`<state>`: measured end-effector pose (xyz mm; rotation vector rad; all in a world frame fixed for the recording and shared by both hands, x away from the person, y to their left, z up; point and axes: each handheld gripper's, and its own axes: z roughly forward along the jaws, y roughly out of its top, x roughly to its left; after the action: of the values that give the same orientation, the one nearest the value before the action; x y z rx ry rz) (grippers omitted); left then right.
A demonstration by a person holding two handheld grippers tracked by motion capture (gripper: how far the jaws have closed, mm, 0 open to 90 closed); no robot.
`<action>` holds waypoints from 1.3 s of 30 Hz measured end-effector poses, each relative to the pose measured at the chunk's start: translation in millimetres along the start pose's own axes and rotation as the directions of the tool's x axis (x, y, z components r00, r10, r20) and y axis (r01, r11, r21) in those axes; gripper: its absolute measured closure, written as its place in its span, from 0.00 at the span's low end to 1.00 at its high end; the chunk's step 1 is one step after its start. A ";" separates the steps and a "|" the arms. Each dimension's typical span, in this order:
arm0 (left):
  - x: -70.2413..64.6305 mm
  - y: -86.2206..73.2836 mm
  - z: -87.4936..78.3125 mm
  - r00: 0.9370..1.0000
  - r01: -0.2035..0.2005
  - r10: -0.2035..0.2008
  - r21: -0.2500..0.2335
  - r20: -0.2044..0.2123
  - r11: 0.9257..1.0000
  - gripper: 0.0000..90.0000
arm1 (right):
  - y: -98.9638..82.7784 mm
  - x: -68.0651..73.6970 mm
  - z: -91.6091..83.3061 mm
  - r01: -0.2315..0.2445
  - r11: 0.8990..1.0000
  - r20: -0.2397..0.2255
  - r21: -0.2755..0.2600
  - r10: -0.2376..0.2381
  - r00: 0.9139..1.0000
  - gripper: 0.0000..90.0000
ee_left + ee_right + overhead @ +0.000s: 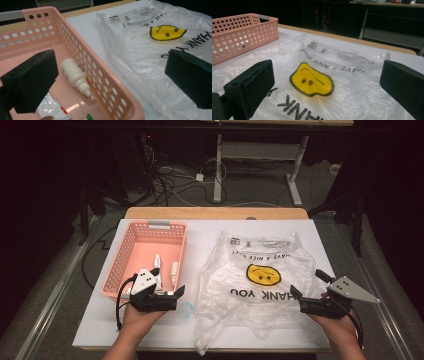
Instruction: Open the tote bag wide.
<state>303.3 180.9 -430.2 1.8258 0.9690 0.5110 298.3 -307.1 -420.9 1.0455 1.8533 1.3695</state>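
A pink perforated basket stands on the left of the white table. It holds a small white dropper bottle, lying on its side, and a clear packet. A crumpled clear plastic bag with a yellow smiley face and "THANK YOU" lies flat on the right. My left gripper hovers open over the basket's near right corner, its jaws straddling the basket wall. My right gripper stands open at the bag's right edge, pointing across the bag, with nothing between its jaws.
A small clear bluish thing lies on the table between basket and bag. The table's wooden far edge ends in a drop to a floor with cables and a desk frame. Bare white cloth shows between basket and bag.
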 end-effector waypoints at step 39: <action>-16.9 11.4 -4.5 0.993 -0.011 0.009 0.013 0.116 1.000 0.00 | 3.4 -9.3 -6.1 -0.006 0.999 0.016 0.033 0.006 1.000 0.03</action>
<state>294.6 167.4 -416.9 1.8521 0.8867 0.4004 298.8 -317.6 -415.8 1.0760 1.8687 1.3349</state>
